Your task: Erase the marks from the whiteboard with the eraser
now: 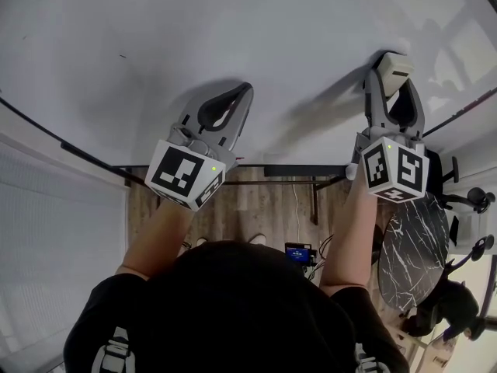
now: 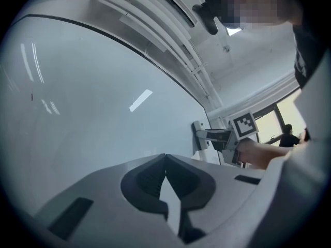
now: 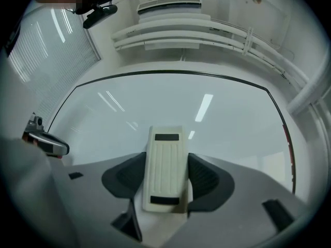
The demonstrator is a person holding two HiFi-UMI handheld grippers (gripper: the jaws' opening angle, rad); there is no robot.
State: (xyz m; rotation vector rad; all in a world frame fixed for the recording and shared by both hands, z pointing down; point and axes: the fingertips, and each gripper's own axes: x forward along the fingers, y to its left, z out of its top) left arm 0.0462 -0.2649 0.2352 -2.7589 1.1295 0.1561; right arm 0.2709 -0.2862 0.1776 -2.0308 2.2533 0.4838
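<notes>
Holding the eraser (image 3: 165, 167) pinched lengthwise between its jaws, the right gripper (image 1: 390, 92) points at the whiteboard (image 1: 233, 22) | left gripper (image 2: 165, 158) pressed together, empty | a faint mark (image 1: 122, 55) lies far left of the eraser, beyond the left gripper.

In the head view a wood floor (image 1: 264, 208) fills the 6 o'clock strip. On it, toward 5 o'clock, lie a small blue-lit device (image 1: 298, 252) and loose cables (image 1: 324, 249), with a black marbled tabletop (image 1: 411, 251) at 4 o'clock and white blinds (image 1: 46, 231) at 8 o'clock. The right gripper view shows a ceiling air conditioner (image 3: 169, 5) at 12 o'clock above white pipes (image 3: 207, 32), and the left gripper view has a bright window (image 2: 269, 119) at 3 o'clock with a distant person (image 2: 286, 134) just beside it.
</notes>
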